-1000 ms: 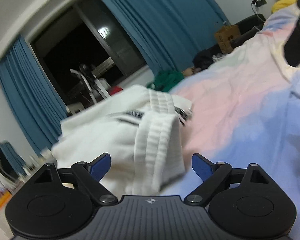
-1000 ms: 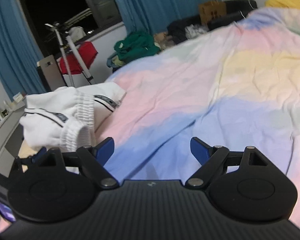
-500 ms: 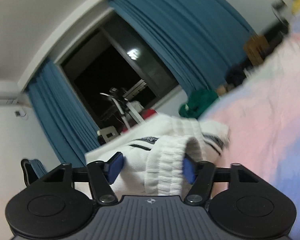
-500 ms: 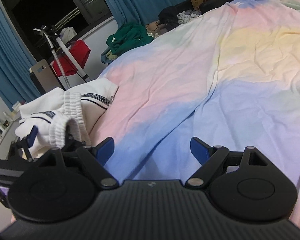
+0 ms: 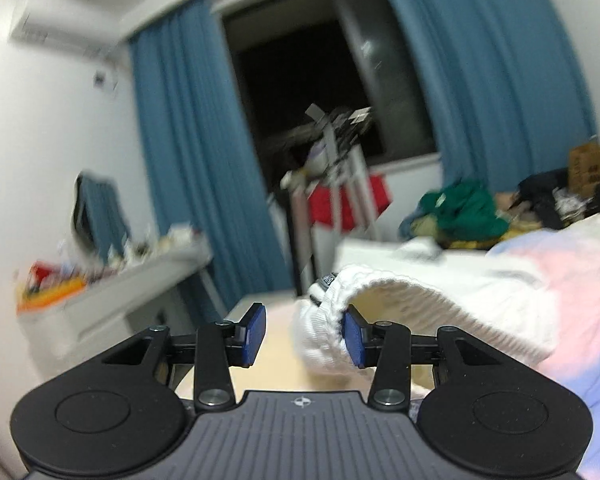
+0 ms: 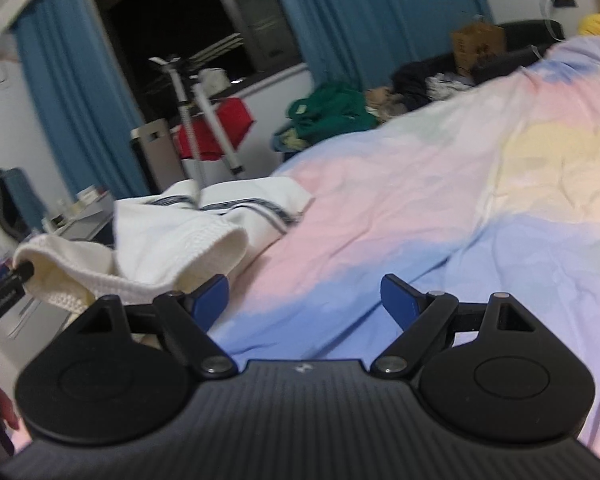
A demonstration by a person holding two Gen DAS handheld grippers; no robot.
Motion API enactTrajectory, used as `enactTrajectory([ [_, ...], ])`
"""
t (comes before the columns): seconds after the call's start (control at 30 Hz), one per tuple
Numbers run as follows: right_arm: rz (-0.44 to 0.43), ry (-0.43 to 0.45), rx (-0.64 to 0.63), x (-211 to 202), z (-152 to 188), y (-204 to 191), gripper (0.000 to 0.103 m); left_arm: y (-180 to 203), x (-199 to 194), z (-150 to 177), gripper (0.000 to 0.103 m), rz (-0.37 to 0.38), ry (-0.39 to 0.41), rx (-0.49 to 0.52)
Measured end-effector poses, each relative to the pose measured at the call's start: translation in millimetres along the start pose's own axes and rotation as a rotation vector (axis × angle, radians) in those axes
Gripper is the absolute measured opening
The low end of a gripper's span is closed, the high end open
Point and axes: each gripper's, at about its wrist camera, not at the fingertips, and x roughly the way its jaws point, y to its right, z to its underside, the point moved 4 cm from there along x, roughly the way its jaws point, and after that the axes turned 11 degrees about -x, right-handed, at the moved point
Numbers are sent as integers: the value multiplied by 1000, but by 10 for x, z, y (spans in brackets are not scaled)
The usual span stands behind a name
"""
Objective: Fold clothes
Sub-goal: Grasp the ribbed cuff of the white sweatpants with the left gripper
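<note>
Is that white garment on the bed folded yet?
Not folded: the white garment lies bunched at the bed's edge, its ribbed hem lifted.

- blue curtains [image 5: 188,160] flank dark night window [image 6: 172,20]
- white walls, AC unit [image 5: 52,16] up high
- cluttered white desk [image 5: 112,280] at left
- bed with pastel sheet [image 6: 480,200]
- drying rack [image 6: 196,120] under window

My finger pads [image 6: 398,300] were blue on black arms. The ribbed white garment [image 6: 172,240] carried dark stripes, navy perhaps, given the blur. The bedsheet [image 6: 460,208] ran pink, blue and yellow pastels.
</note>
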Motion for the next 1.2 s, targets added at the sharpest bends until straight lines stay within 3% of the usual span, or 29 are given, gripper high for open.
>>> enactTrajectory([
  [0.27,-23,-46,-164,-79,133,-436,85,-963,186,434,47,9,-211,-294],
  [0.57,-12,-130,-306,244,227,-857,84,-1367,247,687,47,5,-387,-412],
  [0.77,25,-185,-446,771,256,-1090,84,-1438,288,728,48,11,-401,-466],
  [0.8,33,-185,-480,875,267,-1130,80,-1434,297,722,48,13,-401,-468],
  [0.83,25,-176,-493,963,267,-1158,76,-1423,286,725,48,15,-401,-469],
  [1.0,-26,-111,-537,1316,305,-1211,75,-1371,299,705,49,9,-399,-470],
  [1.07,-31,-112,-533,1443,331,-1197,70,-1341,321,687,49,-4,-404,-472],
  [1.2,56,-93,-584,1550,348,-1150,66,-1233,513,585,48,11,-450,-487],
])
